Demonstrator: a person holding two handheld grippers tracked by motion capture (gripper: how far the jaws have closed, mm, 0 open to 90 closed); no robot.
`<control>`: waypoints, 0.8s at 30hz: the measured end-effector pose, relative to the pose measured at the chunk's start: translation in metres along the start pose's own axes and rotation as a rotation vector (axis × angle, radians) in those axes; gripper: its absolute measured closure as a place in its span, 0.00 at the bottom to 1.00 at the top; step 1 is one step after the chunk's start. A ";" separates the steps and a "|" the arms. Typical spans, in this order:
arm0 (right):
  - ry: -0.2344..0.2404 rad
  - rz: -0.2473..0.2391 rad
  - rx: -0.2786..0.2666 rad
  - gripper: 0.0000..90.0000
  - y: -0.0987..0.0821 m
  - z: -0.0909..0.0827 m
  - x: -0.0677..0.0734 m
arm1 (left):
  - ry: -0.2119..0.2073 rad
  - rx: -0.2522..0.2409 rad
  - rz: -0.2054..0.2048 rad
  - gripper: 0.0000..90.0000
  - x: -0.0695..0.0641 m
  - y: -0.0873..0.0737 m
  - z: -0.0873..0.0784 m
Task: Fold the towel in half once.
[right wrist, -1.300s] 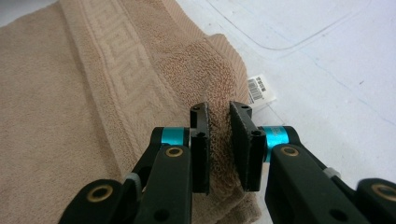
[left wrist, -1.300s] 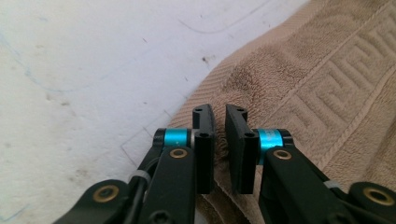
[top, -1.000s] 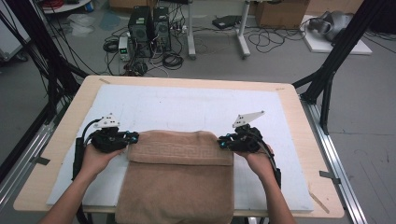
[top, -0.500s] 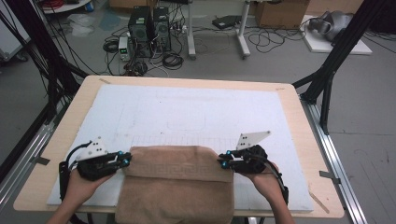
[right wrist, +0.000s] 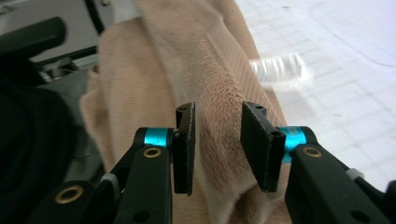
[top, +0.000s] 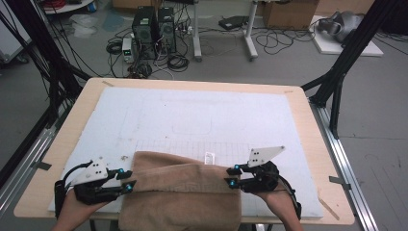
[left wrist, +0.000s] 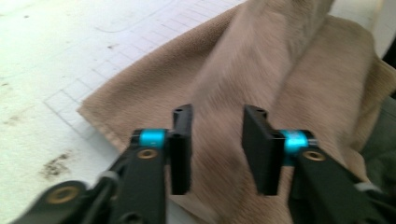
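Note:
A tan towel [top: 178, 187] lies folded at the near edge of the table and hangs over it. My left gripper [top: 130, 179] is at the towel's left edge and my right gripper [top: 232, 176] at its right edge, both pointing inward. In the left gripper view the left gripper [left wrist: 217, 114] has a raised ridge of towel [left wrist: 280, 60] between its jaws, with the pads apart from the cloth. The right gripper [right wrist: 217, 112] stands the same way over a fold of towel [right wrist: 140, 60]. Both pairs of jaws have just been opening.
A white gridded mat [top: 192, 115] covers the wooden table [top: 308, 120]. A small white tag [top: 210, 158] lies just beyond the towel's far edge. Black frame posts [top: 337, 82] flank the table; computers and cables [top: 154, 29] sit on the floor behind.
Both hands have drawn back toward the near edge, bringing the towel's far edge with them. Then both pairs of jaws parted and let go of the cloth.

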State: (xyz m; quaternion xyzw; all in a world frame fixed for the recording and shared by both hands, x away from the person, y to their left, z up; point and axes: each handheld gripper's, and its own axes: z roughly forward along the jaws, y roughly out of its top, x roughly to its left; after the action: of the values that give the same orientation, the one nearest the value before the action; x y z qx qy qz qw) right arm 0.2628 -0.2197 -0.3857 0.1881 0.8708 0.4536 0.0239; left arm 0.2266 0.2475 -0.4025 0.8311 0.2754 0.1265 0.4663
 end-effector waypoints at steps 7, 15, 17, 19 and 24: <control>-0.008 0.022 0.016 0.68 0.000 0.005 -0.013 | -0.031 0.027 -0.013 0.63 0.007 0.008 0.028; -0.070 0.054 0.032 0.68 0.004 0.001 -0.026 | 0.017 0.033 -0.031 0.64 0.021 0.014 0.039; -0.092 0.064 0.038 0.68 0.004 0.002 -0.033 | 0.055 0.038 -0.041 0.64 0.030 0.019 0.041; -0.120 0.083 0.056 0.68 0.004 0.003 -0.042 | 0.095 0.041 -0.042 0.64 0.038 0.023 0.045; -0.169 0.146 0.086 0.64 -0.005 0.007 -0.066 | 0.159 0.098 -0.048 0.60 0.057 0.022 0.060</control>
State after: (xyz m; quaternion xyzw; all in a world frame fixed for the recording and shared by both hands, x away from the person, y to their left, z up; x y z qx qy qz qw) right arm 0.3235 -0.2399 -0.4027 0.2896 0.8682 0.3990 0.0561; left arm 0.3085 0.2284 -0.4184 0.8334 0.3372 0.1674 0.4045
